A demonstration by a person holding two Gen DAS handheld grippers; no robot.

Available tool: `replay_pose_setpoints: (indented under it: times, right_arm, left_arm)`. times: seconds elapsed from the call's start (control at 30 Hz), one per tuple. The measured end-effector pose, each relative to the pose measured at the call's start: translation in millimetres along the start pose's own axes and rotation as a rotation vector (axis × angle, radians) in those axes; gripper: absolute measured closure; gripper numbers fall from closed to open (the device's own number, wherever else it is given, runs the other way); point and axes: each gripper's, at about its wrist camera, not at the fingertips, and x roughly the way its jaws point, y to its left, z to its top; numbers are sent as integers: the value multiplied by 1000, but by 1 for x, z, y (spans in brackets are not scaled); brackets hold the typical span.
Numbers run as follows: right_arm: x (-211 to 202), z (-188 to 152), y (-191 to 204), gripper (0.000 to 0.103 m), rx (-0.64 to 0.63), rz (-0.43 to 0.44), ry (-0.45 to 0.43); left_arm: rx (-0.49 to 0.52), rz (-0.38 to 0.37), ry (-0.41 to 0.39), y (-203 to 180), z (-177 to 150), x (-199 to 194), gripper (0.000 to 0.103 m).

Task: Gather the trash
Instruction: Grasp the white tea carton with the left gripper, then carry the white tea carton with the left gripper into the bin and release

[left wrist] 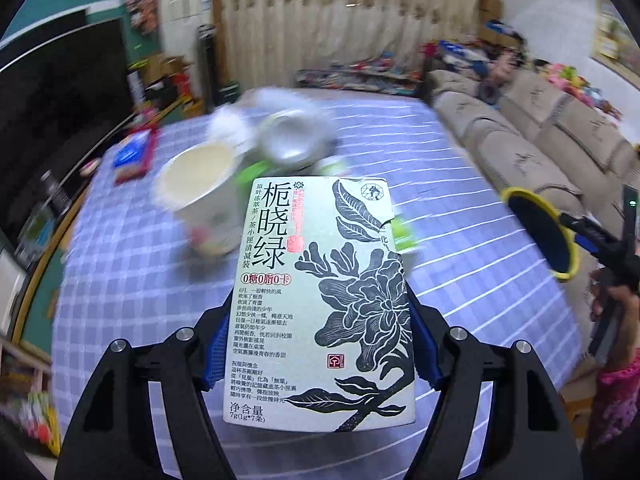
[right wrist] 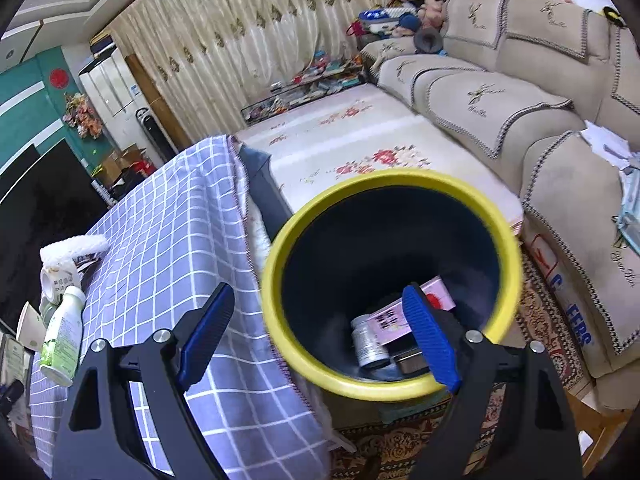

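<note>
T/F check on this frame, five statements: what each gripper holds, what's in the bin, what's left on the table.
1. The left gripper is shut on a tea box. True.
2. The bin is empty. False: it holds a pink box and a small can.
3. The right gripper holds a bottle. False: its fingers straddle the bin's rim; whether they grip it is unclear.
4. A paper cup stands on the checked tablecloth. True.
5. The bin's rim is red. False: yellow.
</note>
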Motion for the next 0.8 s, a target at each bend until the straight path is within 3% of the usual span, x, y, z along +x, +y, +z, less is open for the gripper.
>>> replay_pose_setpoints:
  times: [0.3,0.47,0.67,0.8]
  right_arm:
    - [-26,2,-50,22,68,-77,-58]
    - [-43,6,-79,21,114,-116,-96]
    - [-58,10,-108,20,140,-161,-124]
    - [-59,10,-125,19,165,-176,-115]
  left_arm:
    - [248,-289,30,-146,59,51,32]
    - [374,-401,69,-238,80,84,31]
    - [492,-424,180,-327,90,141,31]
    - [508,-406,267,-360,97,187,31]
